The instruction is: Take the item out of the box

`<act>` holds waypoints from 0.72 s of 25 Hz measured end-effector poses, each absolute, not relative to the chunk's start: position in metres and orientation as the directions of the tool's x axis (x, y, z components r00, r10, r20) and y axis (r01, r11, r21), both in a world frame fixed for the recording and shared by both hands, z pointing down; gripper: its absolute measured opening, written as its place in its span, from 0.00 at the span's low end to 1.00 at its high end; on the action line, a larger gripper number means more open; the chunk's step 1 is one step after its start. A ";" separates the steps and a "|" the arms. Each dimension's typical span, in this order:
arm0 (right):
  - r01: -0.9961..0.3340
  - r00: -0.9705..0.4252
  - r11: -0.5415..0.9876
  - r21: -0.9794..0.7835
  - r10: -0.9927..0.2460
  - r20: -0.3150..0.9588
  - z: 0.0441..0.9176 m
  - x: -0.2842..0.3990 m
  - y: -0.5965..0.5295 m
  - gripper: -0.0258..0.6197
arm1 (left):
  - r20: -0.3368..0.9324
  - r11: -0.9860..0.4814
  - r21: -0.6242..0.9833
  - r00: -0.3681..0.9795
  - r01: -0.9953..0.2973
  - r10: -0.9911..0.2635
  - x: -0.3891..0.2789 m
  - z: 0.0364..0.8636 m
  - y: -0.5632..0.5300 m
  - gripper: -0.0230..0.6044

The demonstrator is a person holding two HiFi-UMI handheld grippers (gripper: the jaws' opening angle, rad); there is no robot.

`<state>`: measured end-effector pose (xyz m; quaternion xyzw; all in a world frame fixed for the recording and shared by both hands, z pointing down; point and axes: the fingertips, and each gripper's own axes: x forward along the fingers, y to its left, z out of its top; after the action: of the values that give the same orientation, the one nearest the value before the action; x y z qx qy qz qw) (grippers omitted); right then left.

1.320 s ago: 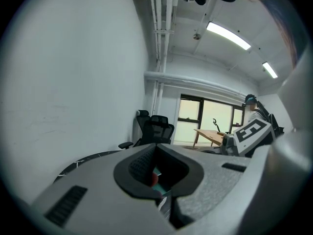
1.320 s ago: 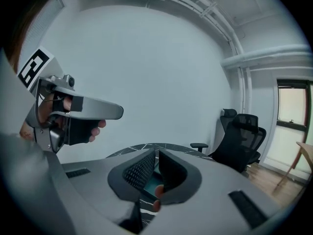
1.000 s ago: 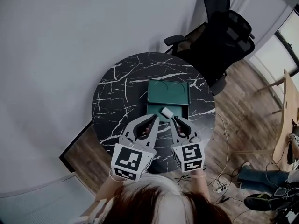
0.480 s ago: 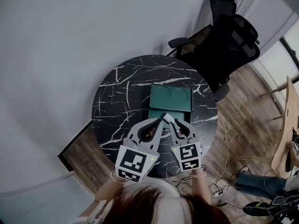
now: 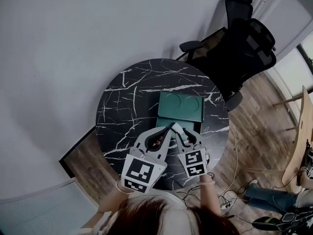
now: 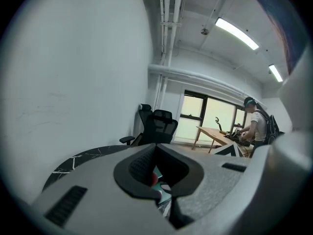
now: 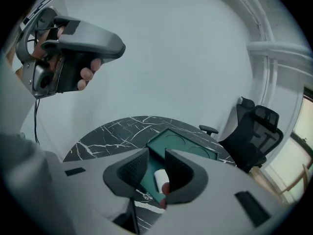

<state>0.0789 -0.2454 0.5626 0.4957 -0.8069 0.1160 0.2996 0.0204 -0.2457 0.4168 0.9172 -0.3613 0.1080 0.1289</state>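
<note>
Box point(image 5: 180, 105) at centre of table point(image 5: 124, 99); item point(image 5: 176, 128) in box, at near end; chair point(image 5: 244, 48) behind table, rightward.

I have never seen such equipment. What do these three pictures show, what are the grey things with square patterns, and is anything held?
A person holds two hand tools, each with two jaws: the left gripper and the right gripper. One camera sits on the person's head, and one rides on each gripper. A green box lies on the round marble table. A small white item lies at its near end between the right gripper's opening jaws, not gripped. The left gripper looks shut and empty.
</note>
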 end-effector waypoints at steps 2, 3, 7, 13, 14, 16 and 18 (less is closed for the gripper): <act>-0.864 -0.333 0.492 0.108 -0.719 0.610 0.570 0.078 -0.247 0.22 | 0.298 -0.705 0.161 0.715 -0.691 -0.633 0.021 0.420 -0.247 0.05; -0.861 -0.333 0.497 0.108 -0.712 0.618 0.574 0.078 -0.247 0.23 | 0.299 -0.705 0.161 0.715 -0.691 -0.632 0.022 0.421 -0.247 0.05; -0.854 -0.316 0.508 0.113 -0.678 0.663 0.592 0.083 -0.247 0.26 | 0.292 -0.704 0.161 0.715 -0.691 -0.635 0.022 0.422 -0.250 0.05; -0.845 -0.308 0.526 0.102 -0.632 0.711 0.616 0.084 -0.250 0.29 | 0.298 -0.697 0.162 0.708 -0.698 -0.640 0.019 0.426 -0.257 0.05; -0.842 -0.306 0.529 0.102 -0.627 0.717 0.620 0.084 -0.251 0.30 | 0.299 -0.697 0.163 0.708 -0.698 -0.640 0.019 0.426 -0.258 0.05; -0.837 -0.304 0.537 0.103 -0.614 0.728 0.627 0.085 -0.253 0.31 | 0.299 -0.698 0.164 0.709 -0.697 -0.638 0.020 0.427 -0.259 0.05; -0.832 -0.302 0.545 0.101 -0.599 0.741 0.635 0.085 -0.255 0.32 | 0.299 -0.700 0.165 0.711 -0.695 -0.636 0.020 0.428 -0.259 0.05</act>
<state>0.0847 -0.2552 0.6347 0.4518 -0.7922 0.1531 0.3807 0.0201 -0.2593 0.4282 0.9153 -0.3635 0.1103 0.1339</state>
